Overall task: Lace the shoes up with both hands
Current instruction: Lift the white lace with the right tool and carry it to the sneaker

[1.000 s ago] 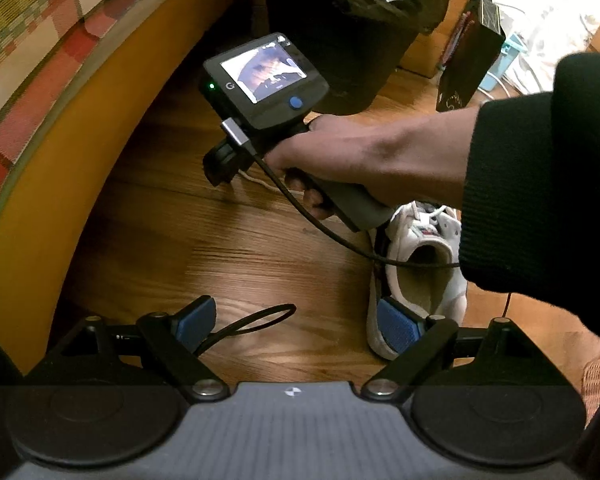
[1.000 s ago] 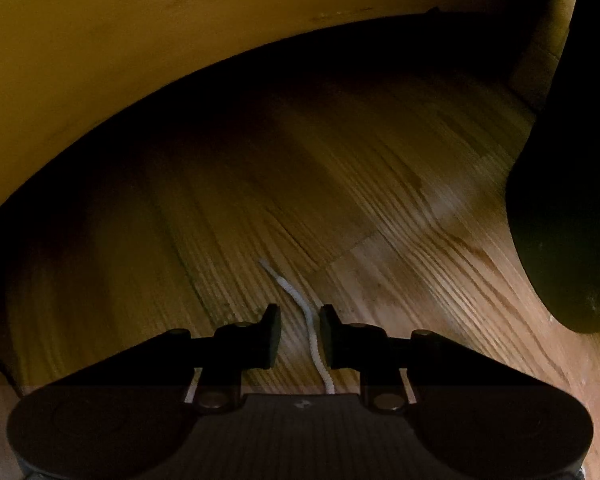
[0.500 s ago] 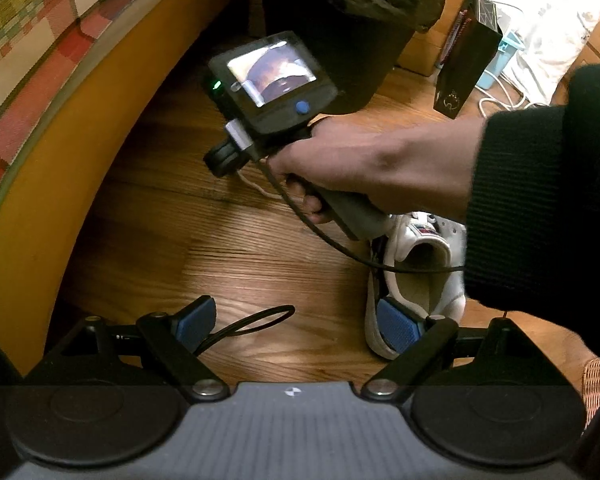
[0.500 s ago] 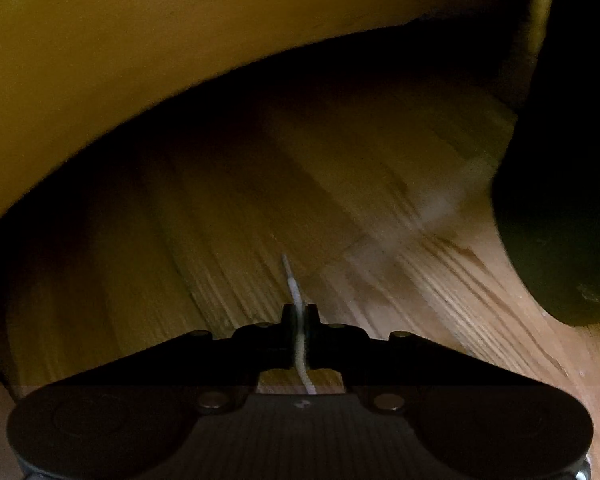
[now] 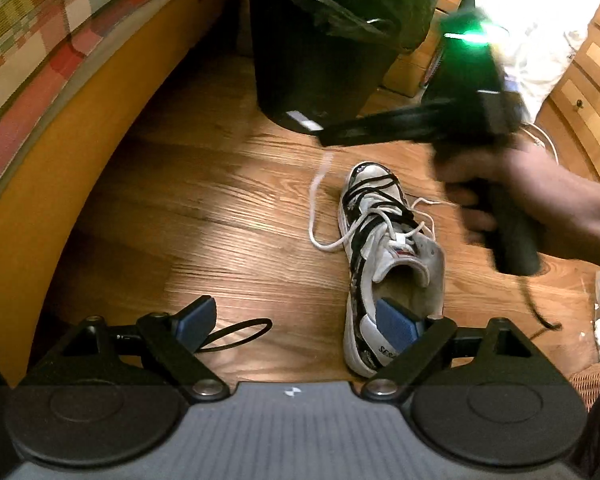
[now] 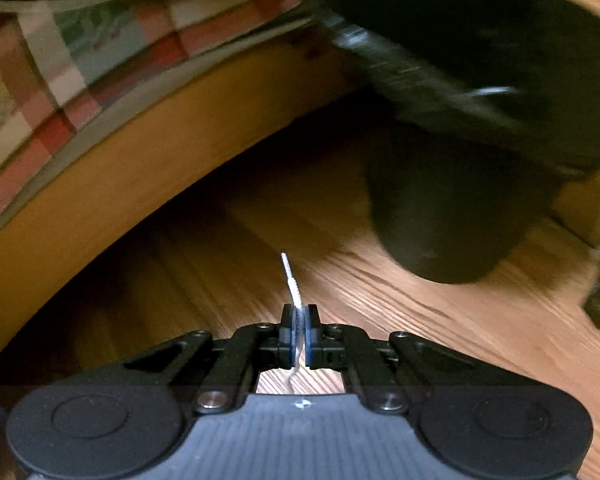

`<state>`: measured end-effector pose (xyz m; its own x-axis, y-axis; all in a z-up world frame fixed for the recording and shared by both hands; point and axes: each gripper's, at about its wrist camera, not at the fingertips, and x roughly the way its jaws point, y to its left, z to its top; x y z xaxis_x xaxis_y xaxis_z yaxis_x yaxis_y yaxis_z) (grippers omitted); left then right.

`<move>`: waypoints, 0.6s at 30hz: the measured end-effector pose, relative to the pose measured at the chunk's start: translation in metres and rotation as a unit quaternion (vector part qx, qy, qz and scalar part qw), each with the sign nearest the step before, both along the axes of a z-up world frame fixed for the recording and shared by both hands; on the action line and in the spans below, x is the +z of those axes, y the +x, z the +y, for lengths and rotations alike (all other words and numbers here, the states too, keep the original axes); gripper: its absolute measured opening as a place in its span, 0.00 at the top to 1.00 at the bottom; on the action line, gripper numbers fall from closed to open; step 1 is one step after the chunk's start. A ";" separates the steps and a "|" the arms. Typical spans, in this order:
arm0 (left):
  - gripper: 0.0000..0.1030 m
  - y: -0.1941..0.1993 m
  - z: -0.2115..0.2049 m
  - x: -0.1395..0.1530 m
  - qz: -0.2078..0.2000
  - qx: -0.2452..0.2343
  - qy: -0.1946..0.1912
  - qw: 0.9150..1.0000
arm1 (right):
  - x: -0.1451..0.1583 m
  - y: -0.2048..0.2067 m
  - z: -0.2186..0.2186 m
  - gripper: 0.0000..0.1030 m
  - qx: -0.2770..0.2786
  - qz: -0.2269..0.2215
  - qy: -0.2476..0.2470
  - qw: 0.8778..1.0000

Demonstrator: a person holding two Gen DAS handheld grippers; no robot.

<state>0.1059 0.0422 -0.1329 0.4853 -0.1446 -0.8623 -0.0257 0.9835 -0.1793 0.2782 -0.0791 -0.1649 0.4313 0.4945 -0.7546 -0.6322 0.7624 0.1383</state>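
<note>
A white sneaker (image 5: 388, 264) with black trim and partly threaded laces lies on the wood floor, toe pointing away. My left gripper (image 5: 298, 320) hangs open just above the floor; its right pad (image 5: 396, 324) sits over the heel opening, touching nothing. A person's hand holds my right gripper (image 5: 326, 136), blurred, above and beyond the toe. In the right wrist view my right gripper (image 6: 299, 332) is shut on the white lace (image 6: 292, 284), whose tip pokes out past the pads. That lace (image 5: 320, 216) rises slack from the shoe's eyelets toward the right gripper.
A black lined bin (image 5: 332, 52) stands just beyond the shoe. A curved wooden bed frame (image 5: 60, 184) with a patchwork quilt (image 5: 28, 40) borders the left. A black loop (image 5: 240, 332) lies by my left pad. Wooden drawers (image 5: 588, 80) stand at the right.
The right gripper closed on the white lace end, then swung up and to the right, lifting the lace off the floor and uncovering the shoe. The left gripper stayed put.
</note>
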 end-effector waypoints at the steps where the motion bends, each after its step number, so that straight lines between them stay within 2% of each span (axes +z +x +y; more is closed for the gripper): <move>1: 0.13 0.000 0.000 0.000 0.000 0.001 -0.001 1.000 | 0.007 -0.003 -0.011 0.95 -0.012 -0.002 0.007 1.000; 5: 0.14 -0.001 0.000 0.000 0.000 0.015 -0.025 1.000 | 0.034 -0.017 -0.051 0.95 -0.059 -0.022 0.044 0.997; 12: 0.16 0.003 0.000 0.004 -0.007 0.015 -0.029 0.999 | 0.080 -0.037 -0.117 0.95 -0.119 -0.081 0.072 0.987; 16: 0.16 0.006 -0.004 0.011 -0.010 0.001 -0.038 0.999 | 0.099 -0.058 -0.150 0.95 -0.133 -0.105 0.085 0.982; 18: 0.16 0.009 -0.012 0.017 -0.022 -0.028 -0.030 0.999 | 0.109 -0.072 -0.159 0.95 -0.144 -0.126 0.084 0.978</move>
<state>0.1152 0.0304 -0.1155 0.5115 -0.2228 -0.8299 0.0383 0.9708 -0.2370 0.2065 -0.2384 -0.0555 0.7331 0.4328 -0.5247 -0.4252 0.8937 0.1432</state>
